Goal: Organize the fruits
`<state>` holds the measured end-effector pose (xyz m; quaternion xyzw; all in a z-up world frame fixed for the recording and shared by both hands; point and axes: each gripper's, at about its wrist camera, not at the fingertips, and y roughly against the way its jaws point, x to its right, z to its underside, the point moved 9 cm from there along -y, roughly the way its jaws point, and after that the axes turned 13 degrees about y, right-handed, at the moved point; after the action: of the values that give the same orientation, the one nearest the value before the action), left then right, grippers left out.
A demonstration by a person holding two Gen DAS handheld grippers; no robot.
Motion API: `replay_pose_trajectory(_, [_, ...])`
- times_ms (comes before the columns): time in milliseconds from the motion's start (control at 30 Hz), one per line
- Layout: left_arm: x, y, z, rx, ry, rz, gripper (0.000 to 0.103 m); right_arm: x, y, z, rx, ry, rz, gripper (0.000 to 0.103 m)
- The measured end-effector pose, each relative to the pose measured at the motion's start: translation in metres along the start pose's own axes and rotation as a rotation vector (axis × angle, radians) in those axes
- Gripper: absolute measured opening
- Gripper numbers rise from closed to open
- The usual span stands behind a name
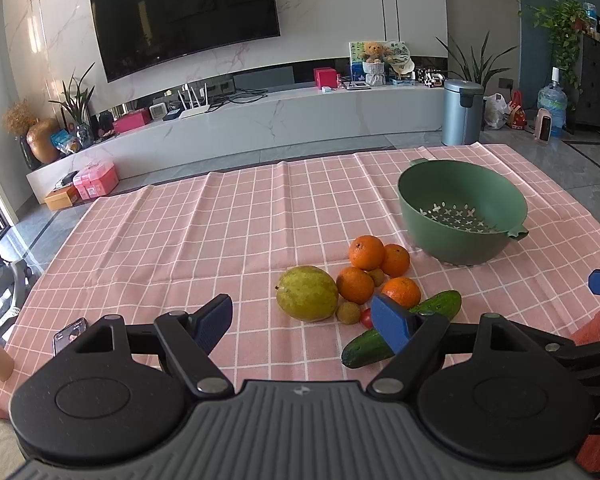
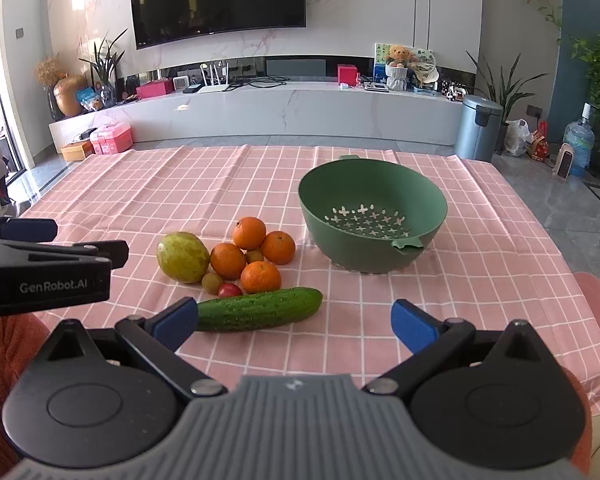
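Fruit heap: round oranges, yellow-green guava, long green cucumber lying crosswise, left of perforated green plastic bowl; right tongs nearer, spread empty; left tongs likewise.

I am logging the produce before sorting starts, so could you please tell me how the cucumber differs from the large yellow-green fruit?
The cucumber is long and slim; the large yellow-green fruit is plump and oval. The cucumber is dark green and bumpy; the fruit is pale yellow-green and smooth. The cucumber lies nearest the claws; the fruit sits farther back, left of the oranges. Both rest on the pink checked tablecloth, outside the green colander.
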<state>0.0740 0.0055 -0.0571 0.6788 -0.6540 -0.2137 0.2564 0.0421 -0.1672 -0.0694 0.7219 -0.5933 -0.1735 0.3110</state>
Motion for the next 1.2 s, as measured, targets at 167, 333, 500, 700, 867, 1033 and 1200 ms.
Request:
replay_pose_trajectory(167, [-0.002, -0.001, -0.0002, -0.002, 0.005, -0.004, 0.093, -0.0002, -0.0003, 0.0004, -0.001, 0.0, 0.0, 0.099])
replay_pose_trajectory(333, [-0.0027, -0.0011, -0.0002, -0.002, 0.006, -0.005, 0.093, -0.001, -0.0022, 0.0003, -0.005, 0.002, 0.0, 0.099])
replay_pose_trajectory(500, [-0.0045, -0.0011, 0.0002, -0.007, 0.009, -0.009, 0.093, -0.001, -0.0008, 0.0002, -0.006, 0.001, 0.002, 0.099])
replay_pose_trajectory(700, [-0.0036, -0.0015, 0.0007, -0.007, 0.007, -0.008, 0.093, -0.0006, -0.0016, 0.0012, -0.008, -0.002, 0.003, 0.099])
replay_pose_trajectory(867, [-0.0017, -0.0014, 0.001, -0.008, 0.005, -0.007, 0.093, 0.0006, -0.0037, 0.0033, -0.015, -0.008, 0.007, 0.099])
replay_pose_trajectory(1033, [-0.0005, -0.0016, 0.0017, -0.012, 0.004, -0.006, 0.093, 0.0032, -0.0046, 0.0052, -0.022, -0.021, 0.011, 0.099])
replay_pose_trajectory(1200, [0.0008, -0.0016, 0.002, -0.014, 0.003, -0.006, 0.093, 0.0043, -0.0053, 0.0066, -0.029, -0.029, 0.011, 0.099])
